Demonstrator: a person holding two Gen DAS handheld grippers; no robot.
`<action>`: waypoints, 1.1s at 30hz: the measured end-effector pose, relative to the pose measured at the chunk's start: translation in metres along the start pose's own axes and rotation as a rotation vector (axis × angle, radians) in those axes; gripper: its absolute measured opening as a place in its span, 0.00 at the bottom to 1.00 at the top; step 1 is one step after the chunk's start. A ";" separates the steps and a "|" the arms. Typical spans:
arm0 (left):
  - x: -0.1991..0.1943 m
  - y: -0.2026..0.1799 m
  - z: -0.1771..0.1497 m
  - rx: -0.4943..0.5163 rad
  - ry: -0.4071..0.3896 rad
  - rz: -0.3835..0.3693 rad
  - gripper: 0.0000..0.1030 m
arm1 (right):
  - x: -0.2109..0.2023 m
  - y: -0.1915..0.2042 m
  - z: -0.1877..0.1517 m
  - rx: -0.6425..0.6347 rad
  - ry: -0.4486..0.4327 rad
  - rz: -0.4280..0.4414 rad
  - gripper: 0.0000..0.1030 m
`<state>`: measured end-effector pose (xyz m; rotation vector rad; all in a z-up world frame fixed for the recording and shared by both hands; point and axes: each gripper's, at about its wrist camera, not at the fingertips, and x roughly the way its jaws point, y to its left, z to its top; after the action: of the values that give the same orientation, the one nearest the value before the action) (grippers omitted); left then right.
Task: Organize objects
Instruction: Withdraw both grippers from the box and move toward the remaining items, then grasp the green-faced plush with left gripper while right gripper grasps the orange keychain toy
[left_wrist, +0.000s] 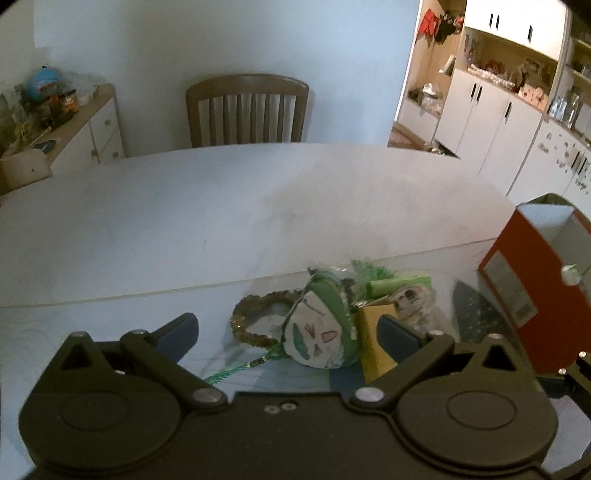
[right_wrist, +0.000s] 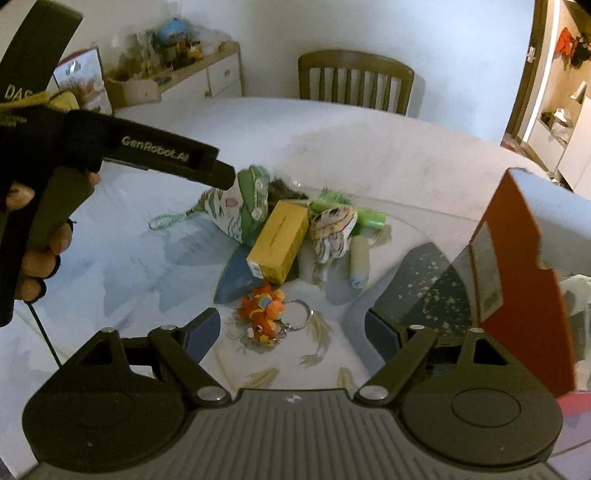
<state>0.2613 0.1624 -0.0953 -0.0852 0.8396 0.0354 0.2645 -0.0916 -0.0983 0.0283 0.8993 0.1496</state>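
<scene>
Right gripper jaws wide apart, nothing between, poised above the orange keychain. Left gripper likewise spread, empty, over the green-capped doll. Clutter heaped mid-table; red box just right. Risk: the two grippers converging on one tight pile could collide or knock the yellow carton.

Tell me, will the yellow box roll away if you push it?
Probably not: the yellow box has flat sides and sharp corners, so it should slide instead of rolling. It looks like thin cardboard, so likely light and easy to dent. One end leans on the green-and-white painted craft, so a push may nudge that too.
</scene>
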 end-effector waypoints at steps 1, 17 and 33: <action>0.003 0.000 0.000 0.005 0.005 0.002 0.98 | 0.004 0.003 0.000 -0.014 0.005 0.004 0.83; 0.039 0.004 -0.001 0.025 0.037 -0.046 0.82 | 0.050 0.014 -0.001 -0.102 0.040 -0.009 0.72; 0.042 -0.002 -0.002 0.024 0.048 -0.149 0.47 | 0.058 0.024 -0.003 -0.151 0.046 0.011 0.52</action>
<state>0.2885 0.1606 -0.1276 -0.1261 0.8792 -0.1172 0.2949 -0.0598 -0.1429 -0.1111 0.9320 0.2283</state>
